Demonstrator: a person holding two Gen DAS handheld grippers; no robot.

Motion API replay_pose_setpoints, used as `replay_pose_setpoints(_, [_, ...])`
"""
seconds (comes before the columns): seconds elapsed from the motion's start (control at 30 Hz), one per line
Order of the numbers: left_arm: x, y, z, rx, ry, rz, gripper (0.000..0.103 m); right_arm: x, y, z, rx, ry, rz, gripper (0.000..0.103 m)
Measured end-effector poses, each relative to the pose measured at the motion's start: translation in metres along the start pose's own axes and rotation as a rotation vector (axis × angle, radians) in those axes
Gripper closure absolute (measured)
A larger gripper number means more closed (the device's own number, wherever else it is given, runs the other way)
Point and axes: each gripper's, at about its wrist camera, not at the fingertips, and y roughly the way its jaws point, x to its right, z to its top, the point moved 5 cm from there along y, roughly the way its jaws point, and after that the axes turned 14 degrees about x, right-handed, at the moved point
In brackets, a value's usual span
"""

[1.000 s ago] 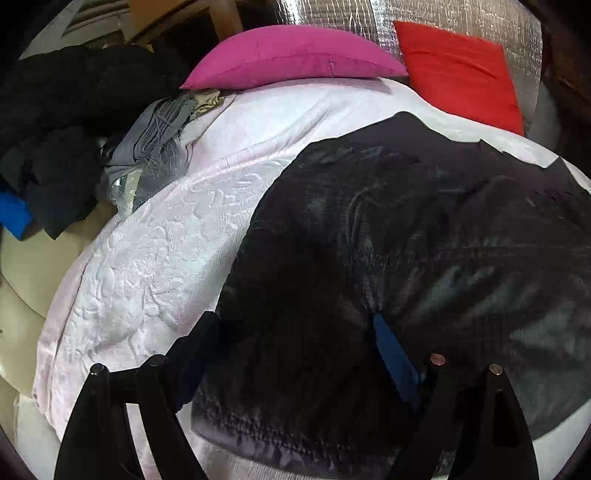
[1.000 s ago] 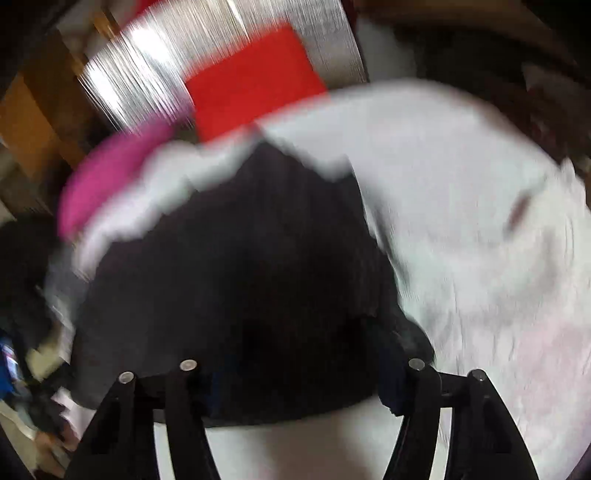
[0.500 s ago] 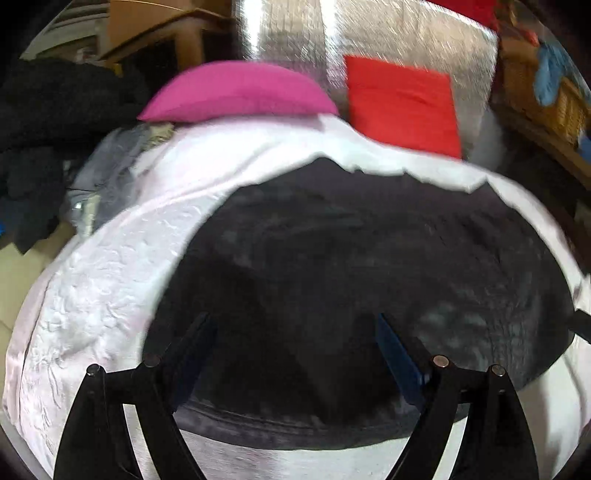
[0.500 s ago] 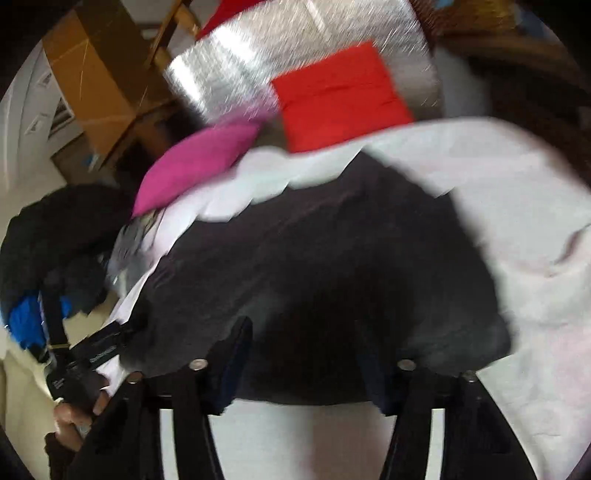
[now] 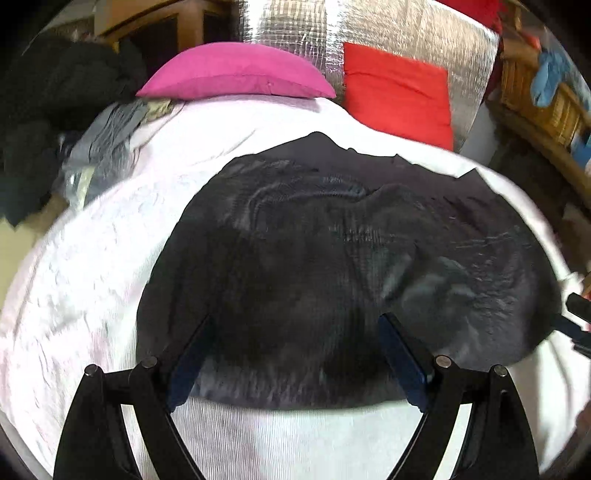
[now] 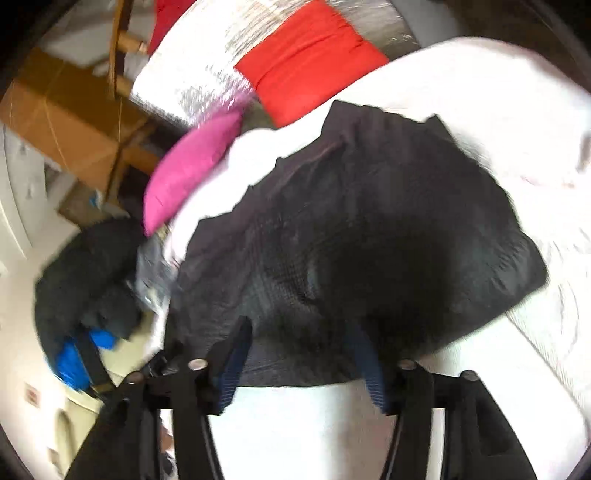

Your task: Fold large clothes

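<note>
- White textured bedspread (image 5: 85,258) covers the bed on which we work; a pink pillow (image 5: 236,74) and a red cushion (image 5: 399,96) lie at its far end, against a silver quilted panel (image 5: 388,33).
- We see the dark garment (image 5: 332,258) lying in the middle of the bedspread, bunched into a broad rounded heap, its near hem toward us.
- Our left gripper (image 5: 295,354) hangs over the near hem with its jaws spread wide, the blue pads clear of the cloth.
- Our right gripper (image 6: 303,358) has just been widening its jaws; they stand apart over the same hem, and we see no cloth pinched between them, though the view is blurred.
- Beside the bed, we note a dark clothing pile (image 5: 44,122) and a grey garment (image 5: 107,136).
</note>
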Motion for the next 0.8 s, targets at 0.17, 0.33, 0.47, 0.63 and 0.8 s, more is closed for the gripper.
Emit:
replay_pose_setpoints(0.17, [-0.022, -0.028, -0.025, -0.054, -0.219, -0.062, 0.014, 0.023, -0.033, 0.002, 0.043, 0.137, 0.045, 0.032])
replay_pose_setpoints(0.33, [-0.039, -0.033, -0.051, -0.119, -0.381, -0.080, 0.014, 0.040, -0.042, -0.009, 0.046, 0.256, 0.050, 0.032])
replay_pose_setpoints(0.47, [-0.048, -0.026, -0.057, -0.131, -0.486, -0.073, 0.014, 0.060, -0.043, -0.014, 0.068, 0.363, 0.022, 0.032])
replay_pose_setpoints(0.63, [-0.063, -0.002, -0.061, -0.133, -0.644, -0.036, 0.014, 0.080, -0.031, -0.013, 0.094, 0.457, -0.016, 0.031])
replay_pose_setpoints(0.8, [-0.062, 0.011, -0.059, -0.083, -0.704, -0.006, 0.014, 0.086, -0.011, -0.008, 0.123, 0.469, -0.051, 0.031])
